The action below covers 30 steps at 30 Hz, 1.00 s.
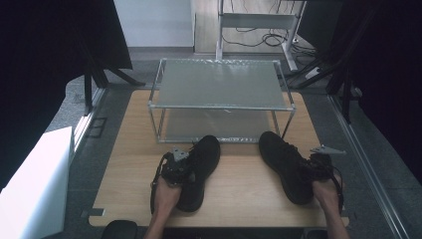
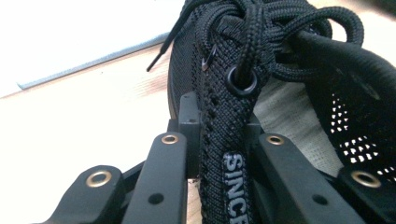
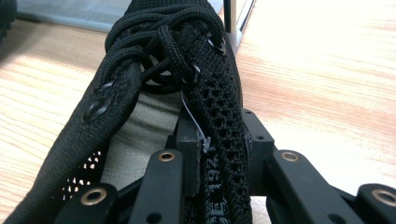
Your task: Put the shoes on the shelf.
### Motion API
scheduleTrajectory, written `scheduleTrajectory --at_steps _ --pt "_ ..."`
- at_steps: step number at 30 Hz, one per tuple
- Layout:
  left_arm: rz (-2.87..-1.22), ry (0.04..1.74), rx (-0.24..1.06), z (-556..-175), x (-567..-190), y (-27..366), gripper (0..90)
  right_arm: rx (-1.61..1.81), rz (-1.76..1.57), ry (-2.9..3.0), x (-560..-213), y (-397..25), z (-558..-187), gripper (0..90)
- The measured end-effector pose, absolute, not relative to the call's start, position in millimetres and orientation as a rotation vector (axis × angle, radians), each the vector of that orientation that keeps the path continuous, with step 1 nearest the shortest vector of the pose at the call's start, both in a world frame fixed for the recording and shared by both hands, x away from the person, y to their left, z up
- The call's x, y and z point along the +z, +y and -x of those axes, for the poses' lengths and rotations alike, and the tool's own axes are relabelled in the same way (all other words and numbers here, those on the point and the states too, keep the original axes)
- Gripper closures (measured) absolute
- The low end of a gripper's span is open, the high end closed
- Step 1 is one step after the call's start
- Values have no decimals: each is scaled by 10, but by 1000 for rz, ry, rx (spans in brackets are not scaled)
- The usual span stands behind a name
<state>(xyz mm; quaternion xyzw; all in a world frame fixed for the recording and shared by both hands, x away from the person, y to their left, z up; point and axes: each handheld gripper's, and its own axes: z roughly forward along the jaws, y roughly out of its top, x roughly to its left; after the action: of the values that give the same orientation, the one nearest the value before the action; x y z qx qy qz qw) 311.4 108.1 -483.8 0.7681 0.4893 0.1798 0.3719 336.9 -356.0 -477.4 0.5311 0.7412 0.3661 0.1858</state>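
Jaws on both sides are closed down on knit collar fabric. The left gripper (image 2: 223, 154) has pinched the woven side strip of the left shoe (image 1: 199, 169) just below the top eyelet (image 2: 241, 80), one jaw outside the shoe and one inside against the pale lining. The right gripper (image 3: 219, 158) does the same on the right shoe (image 1: 286, 164), with the mesh edge and a thin plastic tag tie caught between its jaws.

Both shoes sit on the wooden bench (image 1: 239, 194), toes pointing away toward the two-tier metal shoe rack (image 1: 221, 102) — the left one near its front left leg, the right one near its front right leg, well apart from each other. Both of the rack's shelves look bare.

These are soft, light mesh trainers, by the look of them. The upper will likely fold and stretch under a pinch, so a shoe lifted by its collar should hang toe-down and swing rather than stay level. The collar edge beside the eyelets is a fair place to hold — the doubled fabric and lace loops give thickness to bite on, and the weave is not slippery. A grip that catches only the laces (image 3: 154, 42) would be loose. The stiffer heel or sole would give steadier control, but is probably too wide for these jaws.
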Motion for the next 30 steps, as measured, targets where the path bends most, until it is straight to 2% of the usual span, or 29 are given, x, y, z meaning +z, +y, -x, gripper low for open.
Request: scheduleTrajectory --at_steps 9,19,30 --pt "-1838 1268 287 -3159 -4869 1296 820 1157 -1612 2026 -4749 -3631 -3331 748" --pt "-1795 1239 254 -3140 -4748 1256 820 1406 -1716 1961 -4688 -3639 -3253 748" --pt "-1723 1191 202 -3103 -4555 1240 819 1667 -1755 1922 -4610 -3463 -3180 749"
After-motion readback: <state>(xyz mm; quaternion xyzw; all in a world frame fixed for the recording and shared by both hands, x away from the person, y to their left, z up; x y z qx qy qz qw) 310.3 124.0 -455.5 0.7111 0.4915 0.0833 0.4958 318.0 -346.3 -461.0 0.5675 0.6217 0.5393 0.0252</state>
